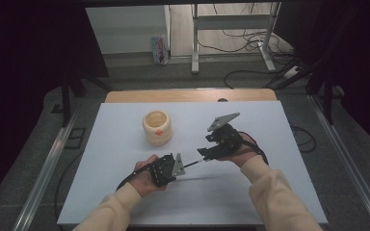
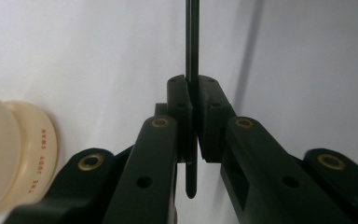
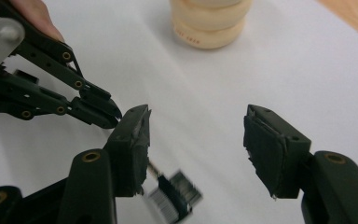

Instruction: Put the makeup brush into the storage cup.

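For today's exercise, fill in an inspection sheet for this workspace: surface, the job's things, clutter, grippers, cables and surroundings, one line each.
Surface: white table top, wooden strip along the far edge; no marks seen.
Job's things: thin black rod with a small brush-like end, blurred in the right gripper view; cream ribbed holder, upright, open at the top, apart from both grippers.
Clutter: nothing seen.
Grippers: left gripper shut on the rod; right gripper with jaws apart, pads not pressing anything, the brush-like end low between them.
Cables: black cable trailing from the left gripper; loose cables on the floor beyond the table.
Surroundings: metal frame legs, small carton on the floor, dark curtains at both sides.
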`<state>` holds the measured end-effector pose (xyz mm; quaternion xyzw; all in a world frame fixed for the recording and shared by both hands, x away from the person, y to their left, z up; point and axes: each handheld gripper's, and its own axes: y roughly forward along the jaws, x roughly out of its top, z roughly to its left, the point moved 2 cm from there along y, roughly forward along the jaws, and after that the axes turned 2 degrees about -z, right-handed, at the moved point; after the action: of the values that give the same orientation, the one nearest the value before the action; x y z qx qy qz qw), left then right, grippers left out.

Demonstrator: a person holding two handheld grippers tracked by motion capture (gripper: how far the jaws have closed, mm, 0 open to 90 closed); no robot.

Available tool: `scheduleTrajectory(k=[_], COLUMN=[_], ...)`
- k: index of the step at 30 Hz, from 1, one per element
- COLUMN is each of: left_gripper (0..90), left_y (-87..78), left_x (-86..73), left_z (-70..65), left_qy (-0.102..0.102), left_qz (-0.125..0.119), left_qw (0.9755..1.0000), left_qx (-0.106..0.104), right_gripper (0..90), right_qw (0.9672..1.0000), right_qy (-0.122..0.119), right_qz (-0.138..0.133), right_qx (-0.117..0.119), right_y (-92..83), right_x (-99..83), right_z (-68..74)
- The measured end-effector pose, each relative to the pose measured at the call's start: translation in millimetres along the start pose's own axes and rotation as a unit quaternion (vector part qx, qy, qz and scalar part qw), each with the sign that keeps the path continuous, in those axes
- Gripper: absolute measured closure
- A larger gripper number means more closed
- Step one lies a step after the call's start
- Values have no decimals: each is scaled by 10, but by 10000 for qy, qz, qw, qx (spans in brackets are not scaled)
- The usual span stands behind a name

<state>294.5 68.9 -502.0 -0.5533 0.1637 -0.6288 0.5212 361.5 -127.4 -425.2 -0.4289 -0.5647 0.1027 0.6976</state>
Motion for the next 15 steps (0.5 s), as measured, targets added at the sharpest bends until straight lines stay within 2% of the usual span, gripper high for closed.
scheduleTrajectory(k=[5, 8, 13, 14, 15], left_gripper=[852, 853, 853, 852, 853], left_y=[-50, -82, -137, -147, -147], left_x=[-63, -85, -142, -159, -159], left_z=[53, 75, 135, 149, 149], left_qy=[-221, -403, -605, -731, -731], left_qz=[-67, -194, -322, -402, -402], left_qw=[9997, 9990, 9976, 9964, 9964], left_qx=[-29, -52, -116, -162, -162], right_gripper=[355, 328, 308, 308, 308], right_qw=[9994, 9983, 9969, 9960, 9956], right_qy=[218, 336, 527, 631, 680], right_qz=[-264, -472, -547, -596, -609], right_qx=[-50, -82, -179, -201, -212], right_y=[-140, -242, -305, -328, -335], right_x=[-118, -236, -474, -562, -592], right_z=[10, 43, 72, 68, 67])
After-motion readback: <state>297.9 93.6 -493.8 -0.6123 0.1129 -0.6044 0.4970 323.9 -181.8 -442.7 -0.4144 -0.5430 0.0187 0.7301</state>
